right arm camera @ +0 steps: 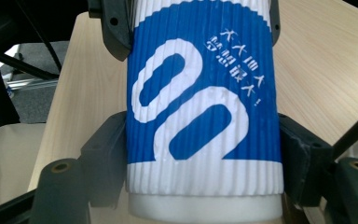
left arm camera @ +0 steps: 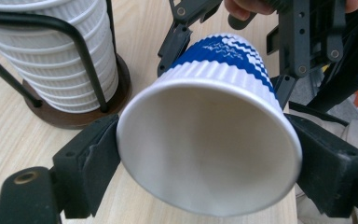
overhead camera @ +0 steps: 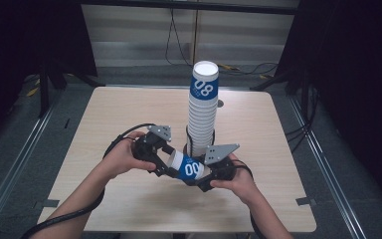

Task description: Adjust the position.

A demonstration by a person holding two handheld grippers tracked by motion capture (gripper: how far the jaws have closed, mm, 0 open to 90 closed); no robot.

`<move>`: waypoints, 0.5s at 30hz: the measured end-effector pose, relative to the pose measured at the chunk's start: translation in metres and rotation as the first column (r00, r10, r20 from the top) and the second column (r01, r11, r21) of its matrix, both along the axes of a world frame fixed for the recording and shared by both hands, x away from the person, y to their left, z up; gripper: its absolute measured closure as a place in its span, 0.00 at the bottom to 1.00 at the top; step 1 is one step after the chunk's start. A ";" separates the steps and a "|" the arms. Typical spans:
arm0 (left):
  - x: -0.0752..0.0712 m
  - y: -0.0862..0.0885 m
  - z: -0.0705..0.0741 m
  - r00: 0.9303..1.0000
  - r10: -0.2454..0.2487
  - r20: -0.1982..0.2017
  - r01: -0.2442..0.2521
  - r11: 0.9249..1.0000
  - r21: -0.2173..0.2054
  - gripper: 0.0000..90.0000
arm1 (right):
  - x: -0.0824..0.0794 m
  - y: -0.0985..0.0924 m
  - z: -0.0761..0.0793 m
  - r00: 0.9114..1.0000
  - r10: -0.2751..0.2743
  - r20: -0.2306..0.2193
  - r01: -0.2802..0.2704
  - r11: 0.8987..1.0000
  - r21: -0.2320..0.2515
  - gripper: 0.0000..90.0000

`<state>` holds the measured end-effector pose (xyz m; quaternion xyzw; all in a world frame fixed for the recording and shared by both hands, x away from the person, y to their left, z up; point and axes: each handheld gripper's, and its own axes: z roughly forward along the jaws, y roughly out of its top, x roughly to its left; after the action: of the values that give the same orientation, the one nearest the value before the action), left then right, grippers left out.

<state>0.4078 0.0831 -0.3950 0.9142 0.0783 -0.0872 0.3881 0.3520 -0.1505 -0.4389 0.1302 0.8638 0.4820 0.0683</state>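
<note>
While I clamp the cup (overhead camera: 189,168) in both grippers, left (overhead camera: 163,160) at its rim, right (overhead camera: 202,175) at its base.
The cup stack (overhead camera: 202,107) in its wire holder (left arm camera: 81,84) crowds twelve o'clock on the table (overhead camera: 104,114).

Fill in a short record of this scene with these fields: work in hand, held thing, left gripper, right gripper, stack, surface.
work in hand: handling one paper cup between two grippers
held thing: cup, white ribbed with a blue band, lying on its side above the table
left gripper: jaws on either side of the cup's open rim, touching it
right gripper: shut on the cup's blue band near the base
stack: tall stack of cups, upright in a wire holder on a round dark base
surface: light wooden table
</note>
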 end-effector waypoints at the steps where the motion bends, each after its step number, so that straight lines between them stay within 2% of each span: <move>1: -0.001 -0.001 0.000 1.000 0.011 -0.007 -0.011 1.000 -0.005 0.17 | 0.000 0.000 0.000 1.000 0.002 0.000 -0.002 1.000 0.000 0.31; 7: -0.001 -0.001 0.001 1.000 0.003 -0.007 -0.003 1.000 0.006 0.18 | -0.001 0.001 0.000 1.000 0.002 0.002 -0.002 1.000 -0.002 0.31; 15: -0.003 -0.001 0.003 1.000 -0.012 0.018 0.011 1.000 0.029 0.20 | 0.000 0.002 -0.001 1.000 0.005 0.002 -0.005 1.000 -0.011 0.30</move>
<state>0.4050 0.0824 -0.3916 0.9208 0.0707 -0.0798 0.3751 0.3518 -0.1482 -0.4403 0.1271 0.8666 0.4777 0.0685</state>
